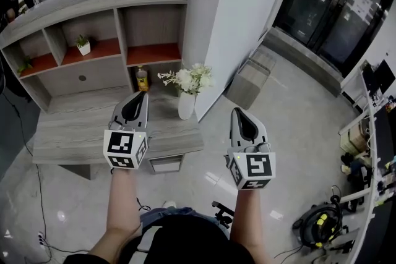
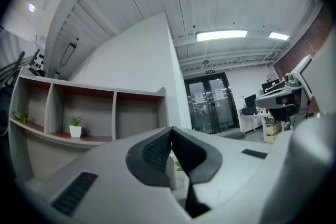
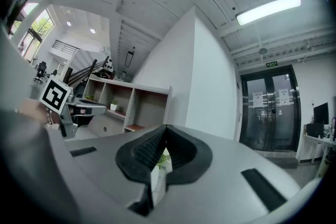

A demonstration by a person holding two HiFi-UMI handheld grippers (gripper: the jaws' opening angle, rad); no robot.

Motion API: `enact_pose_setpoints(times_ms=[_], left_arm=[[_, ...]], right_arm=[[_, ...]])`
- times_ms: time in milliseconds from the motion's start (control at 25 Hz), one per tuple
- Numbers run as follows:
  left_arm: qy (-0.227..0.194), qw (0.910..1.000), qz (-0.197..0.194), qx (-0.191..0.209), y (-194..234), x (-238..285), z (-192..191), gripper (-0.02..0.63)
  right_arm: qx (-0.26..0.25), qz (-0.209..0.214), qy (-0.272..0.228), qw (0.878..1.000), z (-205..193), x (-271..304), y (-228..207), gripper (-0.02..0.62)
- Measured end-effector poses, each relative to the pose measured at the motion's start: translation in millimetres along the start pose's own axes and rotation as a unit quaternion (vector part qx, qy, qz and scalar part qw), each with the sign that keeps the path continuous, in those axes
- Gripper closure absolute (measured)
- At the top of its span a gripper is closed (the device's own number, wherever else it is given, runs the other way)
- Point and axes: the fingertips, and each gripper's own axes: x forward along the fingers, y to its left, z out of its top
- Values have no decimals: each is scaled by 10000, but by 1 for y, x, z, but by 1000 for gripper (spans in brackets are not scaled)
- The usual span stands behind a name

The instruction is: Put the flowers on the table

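Flowers upright in white vase

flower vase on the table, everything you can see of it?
The vase is plain white, smooth, ceramic-looking, taller than wide. It holds white flowers with pale green leaves, spreading wider than the vase. It stands upright at the right rear of the grey wood-look table, beside the white wall, a yellow bottle apart to its left. Nothing but the tabletop seems to touch it.
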Motion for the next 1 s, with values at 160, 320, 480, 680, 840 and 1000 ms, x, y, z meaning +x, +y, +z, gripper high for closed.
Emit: enact_pose_setpoints(times_ms=[160, 320, 480, 680, 840, 1000], left_arm=[[-125, 9999, 16, 94, 2, 0, 6, 594], [-195, 9994, -55, 281, -3, -1, 12, 592], [-227, 9984, -153, 489, -9, 1, 12, 592], [-296, 9980, -165, 527, -5, 5, 16, 593], [-370, 9976, -128, 571, 1, 8, 18, 592], [-403, 9972, -116, 624, 5, 11, 19, 592]], right_arm=[[112, -25, -18, 9999, 1, -1, -2, 580], [304, -73, -103, 9995, 4, -3, -6, 580], [326, -122, -135, 9993, 5, -1, -7, 580], [-14, -140, 88, 9999, 0, 7, -1, 580], [-62, -125, 94, 9999, 2, 13, 1, 580], [-109, -142, 142, 9997, 2, 19, 3, 580]])
